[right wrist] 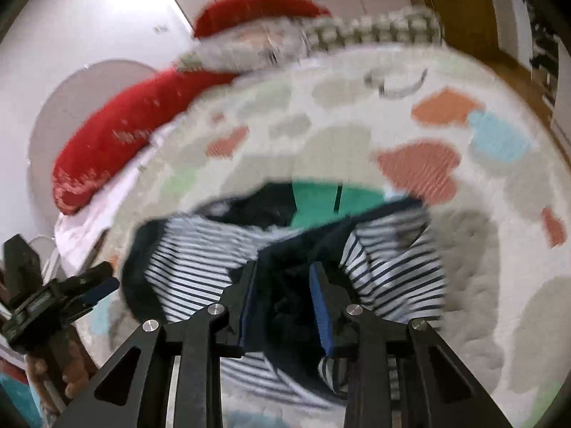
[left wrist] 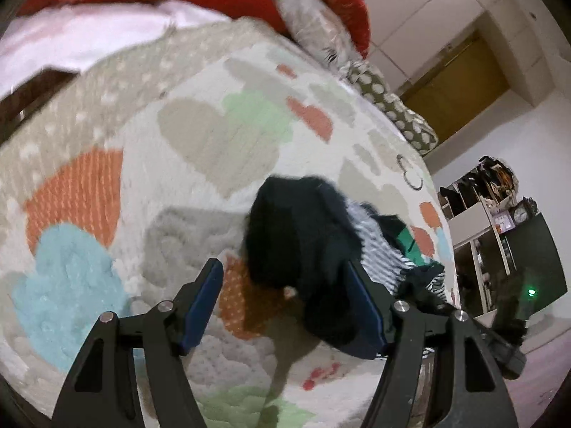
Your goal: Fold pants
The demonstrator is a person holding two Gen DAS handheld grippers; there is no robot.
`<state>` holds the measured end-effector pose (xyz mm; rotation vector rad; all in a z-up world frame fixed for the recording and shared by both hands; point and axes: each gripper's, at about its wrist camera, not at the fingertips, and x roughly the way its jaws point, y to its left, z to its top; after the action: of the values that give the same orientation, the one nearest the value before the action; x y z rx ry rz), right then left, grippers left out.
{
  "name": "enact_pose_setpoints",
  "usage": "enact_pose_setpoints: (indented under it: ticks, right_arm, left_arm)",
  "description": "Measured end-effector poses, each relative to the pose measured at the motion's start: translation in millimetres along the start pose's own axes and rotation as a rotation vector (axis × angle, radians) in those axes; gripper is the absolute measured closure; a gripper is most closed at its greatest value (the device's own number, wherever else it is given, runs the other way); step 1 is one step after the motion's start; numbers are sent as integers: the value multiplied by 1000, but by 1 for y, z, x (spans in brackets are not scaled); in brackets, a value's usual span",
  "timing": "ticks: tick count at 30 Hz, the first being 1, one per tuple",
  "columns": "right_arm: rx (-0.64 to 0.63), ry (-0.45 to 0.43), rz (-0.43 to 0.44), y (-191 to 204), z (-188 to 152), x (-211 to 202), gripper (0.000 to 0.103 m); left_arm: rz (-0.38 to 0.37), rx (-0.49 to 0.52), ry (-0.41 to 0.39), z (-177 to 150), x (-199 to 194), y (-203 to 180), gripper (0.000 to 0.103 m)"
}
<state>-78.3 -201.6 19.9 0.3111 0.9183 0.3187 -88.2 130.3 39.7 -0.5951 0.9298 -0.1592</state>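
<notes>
Home bedroom: bed (left wrist: 214,114), pillows (left wrist: 332,7)

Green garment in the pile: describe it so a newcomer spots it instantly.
Find the bed's heart-patterned blanket, then the dark clothes heap lying on it. At the heap's far edge sits the green garment, the only bright solid colour there, beside navy fabric and a navy-and-white striped piece.

White walls (left wrist: 446,7), wooden door (left wrist: 460,82), cluttered shelves (left wrist: 478,214).

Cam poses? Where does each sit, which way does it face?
Left wrist: on left gripper, angled down across the bedspread at the dark pants; jaws open, empty.
Right wrist: on right gripper, angled down at the pants, jaws around dark fabric; left gripper and a hand at lower left.
Shared: pants, bedspread, red pillows.
</notes>
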Motion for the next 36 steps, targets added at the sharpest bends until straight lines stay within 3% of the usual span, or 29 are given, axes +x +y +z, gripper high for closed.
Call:
enact_pose_setpoints:
  ticks: [2,4,8,12,14,15,17,20,25,26,28,30,33,35,36]
  right_arm:
    - [3,60,-7,1,-4,16,71]
    - [-30,43,-34,9,-5,8,71]
    - [-154,-33,-44,51,5,-25,71]
    - [-251,27,38,105,27,-19,47]
    - [-278,94,78,133,39,6,46]
    - [-288,138,94,146,45,20,45]
    - [-311,214,92,168,50,51,45]
    - [-386,337,15,199,50,96,45]
    - [-507,496,-96,222,40,145,30]
    - [-537,501,-131,223,38,148,32]
    - [-582,477,-175,224,34,146,56]
    - [-568,443,-180,218,34,137,69]
    - [-481,415,-117,202,42,119,75]
    - [-445,385,-81,192,48,106,77]
    - [-405,381,-44,184,54,98,77]
  left_arm:
    - [-20,-1,35,-4,13,4,60]
    - [-68,-11,53,-7,17,8,78]
    - [-108,-37,37,-11,12,12,78]
    - [-132,-62,30,-17,1,20,78]
    - [-133,-70,21,-21,-4,24,78]
    - [-137,-69,21,-22,-6,24,76]
    - [-142,-62,17,-24,-7,24,65]
    - [-162,-63,-5,-28,-11,24,50]
    - [-193,-44,-19,-32,-11,17,33]
    - [-191,-38,-25,-32,-11,14,30]
    - [-201,-21,-32,-32,-9,6,30]
    - [-199,3,-30,-31,-4,-4,30]
    - [-212,48,-47,-29,2,-24,34]
    - [-163,89,-27,-25,9,-36,72]
    - [-166,101,-12,-24,12,-42,79]
